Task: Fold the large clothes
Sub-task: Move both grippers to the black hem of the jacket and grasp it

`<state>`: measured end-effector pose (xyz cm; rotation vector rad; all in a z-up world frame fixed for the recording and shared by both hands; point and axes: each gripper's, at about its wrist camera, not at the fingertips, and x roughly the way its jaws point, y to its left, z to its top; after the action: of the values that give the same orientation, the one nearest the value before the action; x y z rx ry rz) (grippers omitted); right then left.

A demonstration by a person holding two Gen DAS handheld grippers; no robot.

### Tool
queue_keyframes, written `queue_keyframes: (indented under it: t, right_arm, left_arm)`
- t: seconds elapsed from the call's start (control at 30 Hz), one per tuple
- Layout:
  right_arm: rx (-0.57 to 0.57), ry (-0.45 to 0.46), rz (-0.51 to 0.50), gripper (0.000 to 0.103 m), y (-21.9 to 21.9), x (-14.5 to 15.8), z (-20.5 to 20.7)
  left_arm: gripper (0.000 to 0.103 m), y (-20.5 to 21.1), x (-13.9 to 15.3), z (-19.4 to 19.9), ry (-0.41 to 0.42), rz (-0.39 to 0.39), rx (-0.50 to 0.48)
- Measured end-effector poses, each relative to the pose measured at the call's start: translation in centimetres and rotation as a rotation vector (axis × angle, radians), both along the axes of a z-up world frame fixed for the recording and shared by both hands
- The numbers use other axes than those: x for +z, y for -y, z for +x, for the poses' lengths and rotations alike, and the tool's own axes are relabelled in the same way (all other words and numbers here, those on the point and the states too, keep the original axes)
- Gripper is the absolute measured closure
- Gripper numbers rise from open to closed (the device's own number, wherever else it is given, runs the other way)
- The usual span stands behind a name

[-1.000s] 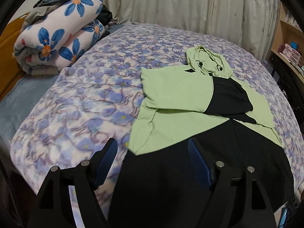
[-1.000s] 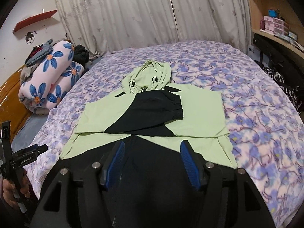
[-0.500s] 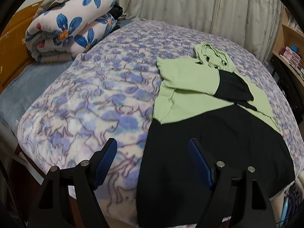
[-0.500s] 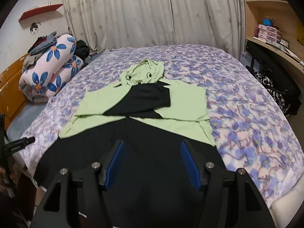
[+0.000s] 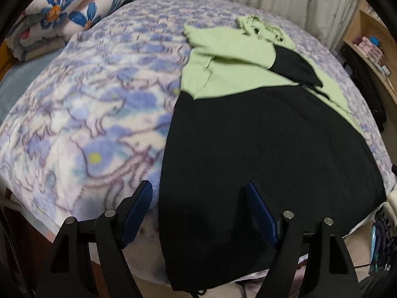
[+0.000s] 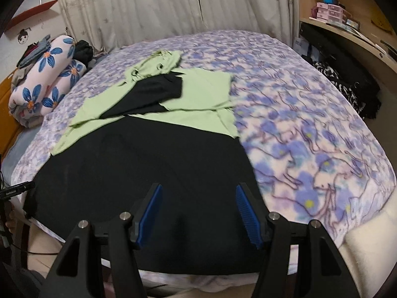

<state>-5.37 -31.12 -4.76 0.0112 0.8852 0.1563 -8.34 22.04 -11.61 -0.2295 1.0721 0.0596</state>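
A light-green and black hoodie lies flat on the bed, hood at the far end and both sleeves folded across the chest. Its black lower half hangs over the bed's near edge. My left gripper is open just above the hoodie's lower left edge, nothing between its blue pads. My right gripper is open over the black hem near its right side, also holding nothing. The tip of the left gripper shows at the left rim of the right wrist view.
The bed carries a purple flowered blanket. A rolled floral quilt with clothes piled on it lies at the far left by the wooden headboard. Curtains hang behind. A wooden desk and shelf with boxes stand at the right.
Both grippers have dropped and pulled back toward the bed's near edge, so the black hem now fills the foreground. Their jaws kept the same width. The hoodie has not moved.
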Motion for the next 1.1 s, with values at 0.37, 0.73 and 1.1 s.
queue_keyframes:
  t: [0.37,0.73,1.1]
  right_arm:
    - [-0.065,-0.148,0.102,0.042,5.6,-4.8,0.3]
    - [0.099,-0.191,0.322,0.043,5.0,-5.5,0.7]
    - [0.240,-0.225,0.368,0.052,2.1,-6.8,1.7]
  left_arm:
    - [0.004,0.8,-1.4,0.0,0.033,0.003,-0.088]
    - [0.008,0.3,-1.4,0.3,0.047,-0.061,-0.101]
    - [0.029,-2.1,-1.6,-0.5,0.059,-0.193,-0.100]
